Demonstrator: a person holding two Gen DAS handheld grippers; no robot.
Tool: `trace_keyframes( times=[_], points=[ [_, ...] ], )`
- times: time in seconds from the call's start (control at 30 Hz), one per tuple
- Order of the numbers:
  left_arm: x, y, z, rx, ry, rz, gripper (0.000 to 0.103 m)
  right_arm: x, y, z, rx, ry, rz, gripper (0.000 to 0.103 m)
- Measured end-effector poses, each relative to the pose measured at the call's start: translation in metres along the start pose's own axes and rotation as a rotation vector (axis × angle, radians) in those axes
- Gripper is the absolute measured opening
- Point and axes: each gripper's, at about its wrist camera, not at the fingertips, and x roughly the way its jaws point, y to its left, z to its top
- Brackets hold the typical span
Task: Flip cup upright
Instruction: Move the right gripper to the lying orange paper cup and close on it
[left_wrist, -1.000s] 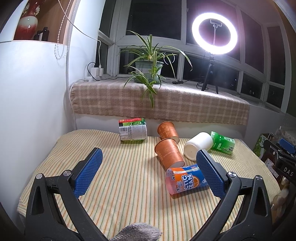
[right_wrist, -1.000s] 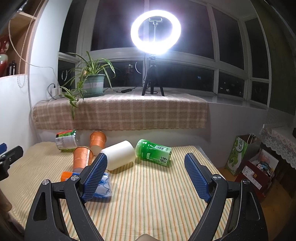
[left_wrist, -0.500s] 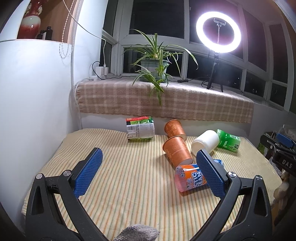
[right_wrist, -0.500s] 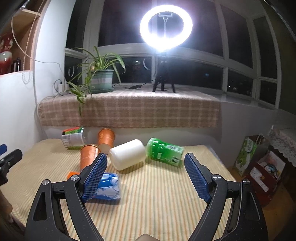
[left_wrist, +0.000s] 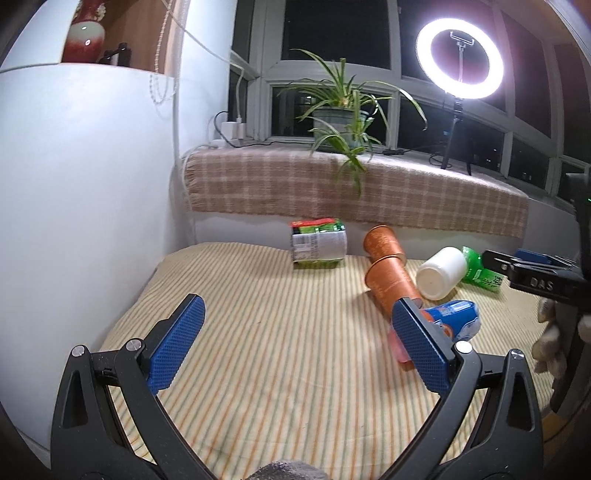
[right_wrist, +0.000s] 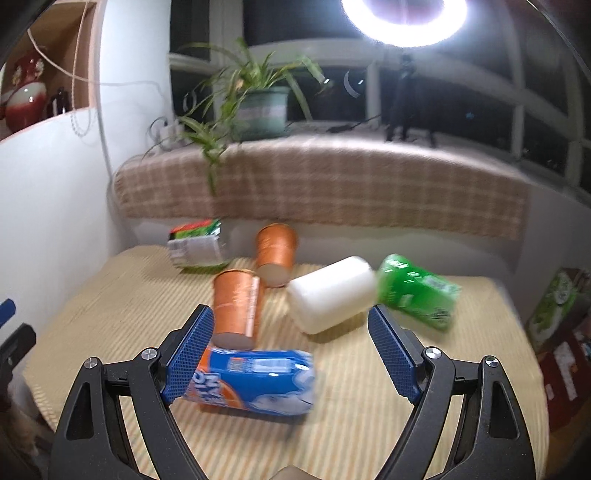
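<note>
Several cups lie on their sides on a striped mat (left_wrist: 277, 332). A blue and orange printed cup (right_wrist: 255, 380) lies nearest, just ahead of my right gripper (right_wrist: 291, 350), which is open and empty; it also shows in the left wrist view (left_wrist: 454, 321). Behind it lie two copper cups (right_wrist: 236, 306) (right_wrist: 275, 254), a white cup (right_wrist: 332, 293) and a green cup (right_wrist: 417, 291). A green and white cup (left_wrist: 319, 245) lies at the back. My left gripper (left_wrist: 295, 343) is open and empty over the mat's left half.
A white wall (left_wrist: 92, 203) stands close on the left. A ledge with a plaid cloth (left_wrist: 351, 192), a potted plant (left_wrist: 341, 118) and a ring light (left_wrist: 460, 59) runs behind. Boxes (right_wrist: 554, 306) sit past the mat's right edge.
My right gripper has moved forward and down toward the blue and orange cup, and its view is blurred. My left gripper has shifted left, so the cups sit further right in its view.
</note>
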Motion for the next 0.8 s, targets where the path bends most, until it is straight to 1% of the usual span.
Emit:
trace_keyframes(
  times=[0.1, 0.23, 0.37, 0.53, 0.7, 0.8],
  points=[
    [-0.001, 0.009, -0.003, -0.014, 0.011, 0.014, 0.103, 0.023, 0.006, 0.007, -0.007, 0.071, 0.052, 0.086],
    [-0.004, 0.02, -0.007, -0.031, 0.024, 0.04, 0.103, 0.062, 0.014, 0.016, -0.012, 0.212, 0.127, 0.085],
    [-0.006, 0.032, -0.01, -0.052, 0.033, 0.064, 0.103, 0.099, 0.021, 0.024, -0.025, 0.341, 0.151, 0.085],
    [-0.01, 0.045, -0.013, -0.074, 0.033, 0.088, 0.103, 0.139, 0.029, 0.027, 0.018, 0.489, 0.215, 0.085],
    [-0.011, 0.057, -0.014, -0.09, 0.031, 0.103, 0.103, 0.162, 0.038, 0.026, 0.034, 0.567, 0.233, 0.085],
    [-0.011, 0.062, -0.014, -0.096, 0.031, 0.109, 0.103, 0.17, 0.043, 0.024, 0.022, 0.596, 0.226, 0.085]
  ],
)
